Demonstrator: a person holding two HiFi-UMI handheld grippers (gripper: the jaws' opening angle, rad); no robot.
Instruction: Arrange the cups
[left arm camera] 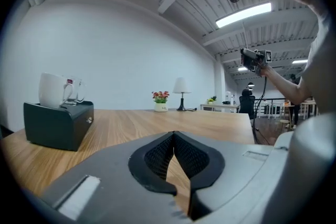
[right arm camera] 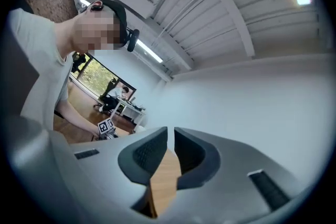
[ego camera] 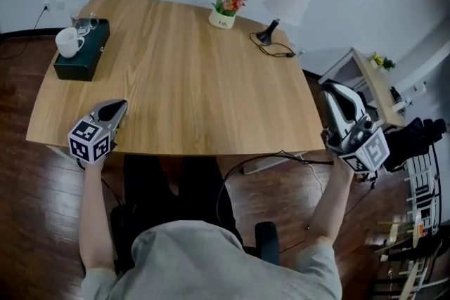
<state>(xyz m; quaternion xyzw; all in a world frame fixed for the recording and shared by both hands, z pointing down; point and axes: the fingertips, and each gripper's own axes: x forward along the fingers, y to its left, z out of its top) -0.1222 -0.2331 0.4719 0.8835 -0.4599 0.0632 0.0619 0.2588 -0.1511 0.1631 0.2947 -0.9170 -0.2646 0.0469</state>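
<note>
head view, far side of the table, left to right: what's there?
white mug, standing on the dark box → potted flowers → table lamp

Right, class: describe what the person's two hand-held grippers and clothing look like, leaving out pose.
The left hand-held gripper and the right hand-held gripper have smooth grey shells and black, mesh-textured pads. Each carries a cube with black-and-white square markers. The person wears a light grey short-sleeved T-shirt, so the forearms are uncovered.
</note>
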